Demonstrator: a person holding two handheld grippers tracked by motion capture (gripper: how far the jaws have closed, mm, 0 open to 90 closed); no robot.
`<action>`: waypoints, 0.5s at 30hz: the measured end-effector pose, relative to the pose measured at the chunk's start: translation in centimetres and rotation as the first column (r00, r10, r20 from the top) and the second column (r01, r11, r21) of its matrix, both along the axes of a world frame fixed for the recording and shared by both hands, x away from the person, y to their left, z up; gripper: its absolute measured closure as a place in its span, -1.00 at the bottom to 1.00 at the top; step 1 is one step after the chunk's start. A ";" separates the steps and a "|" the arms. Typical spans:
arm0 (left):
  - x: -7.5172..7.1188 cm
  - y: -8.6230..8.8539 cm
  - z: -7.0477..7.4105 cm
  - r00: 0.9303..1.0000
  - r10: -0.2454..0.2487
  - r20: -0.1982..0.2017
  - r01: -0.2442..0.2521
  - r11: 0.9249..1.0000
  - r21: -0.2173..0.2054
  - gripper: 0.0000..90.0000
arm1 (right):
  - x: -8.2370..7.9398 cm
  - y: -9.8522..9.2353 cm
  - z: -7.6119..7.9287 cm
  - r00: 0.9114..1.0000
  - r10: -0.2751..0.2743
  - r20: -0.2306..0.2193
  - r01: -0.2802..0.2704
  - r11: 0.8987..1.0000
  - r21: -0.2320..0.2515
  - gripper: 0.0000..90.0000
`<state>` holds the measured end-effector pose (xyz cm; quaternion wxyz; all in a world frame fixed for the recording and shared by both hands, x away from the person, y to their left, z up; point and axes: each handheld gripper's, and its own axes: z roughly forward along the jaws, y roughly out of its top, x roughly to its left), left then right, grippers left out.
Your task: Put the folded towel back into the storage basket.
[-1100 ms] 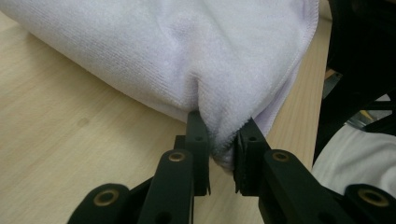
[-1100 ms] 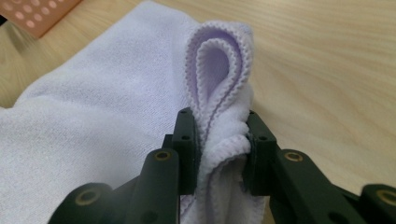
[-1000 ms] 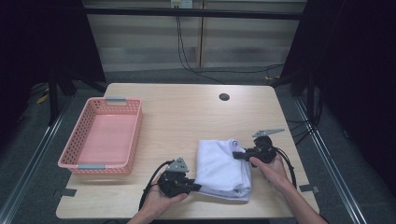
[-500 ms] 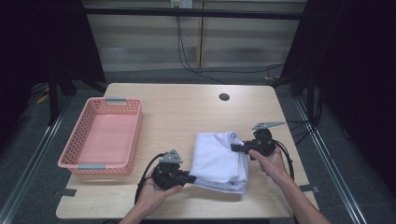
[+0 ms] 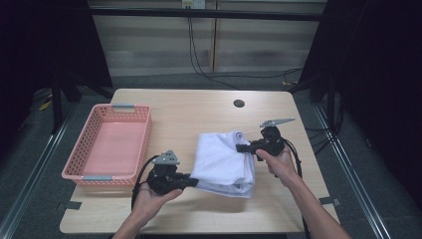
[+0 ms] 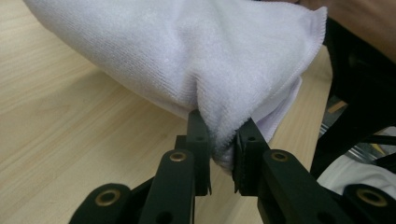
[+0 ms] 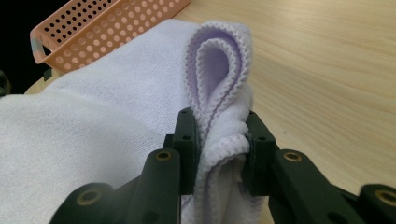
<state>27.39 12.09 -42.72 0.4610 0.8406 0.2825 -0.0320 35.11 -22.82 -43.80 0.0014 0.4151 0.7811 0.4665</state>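
Both grippers have the folded white terry towel [image 5: 222, 162] now: the left gripper [image 5: 191, 181] is clenched on its near-left corner, the right gripper [image 5: 243, 148] pinches the bunched far-right edge. It hangs between them above the light wooden table [image 5: 199, 112], right of the pink perforated plastic basket [image 5: 108, 147].

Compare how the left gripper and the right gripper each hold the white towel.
The left gripper pinches the white towel at its near left corner; the right gripper pinches its far right edge. In its gripper view the left grips a bunched fold; in its own view the right grips a looped, stitched hem. Both are shut on the cloth.
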 end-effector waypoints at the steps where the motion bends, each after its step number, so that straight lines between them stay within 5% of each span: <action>1: 0.0 0.0 0.0 1.000 0.000 0.000 0.000 1.000 0.000 0.77 | 0.1 0.1 0.1 1.000 0.005 0.001 -0.005 1.000 -0.001 0.59; 15: 1.5 1.8 1.5 0.998 0.058 0.041 -0.058 0.998 -0.002 0.77 | 2.2 1.8 2.1 0.999 0.003 0.044 -0.004 1.000 0.010 0.59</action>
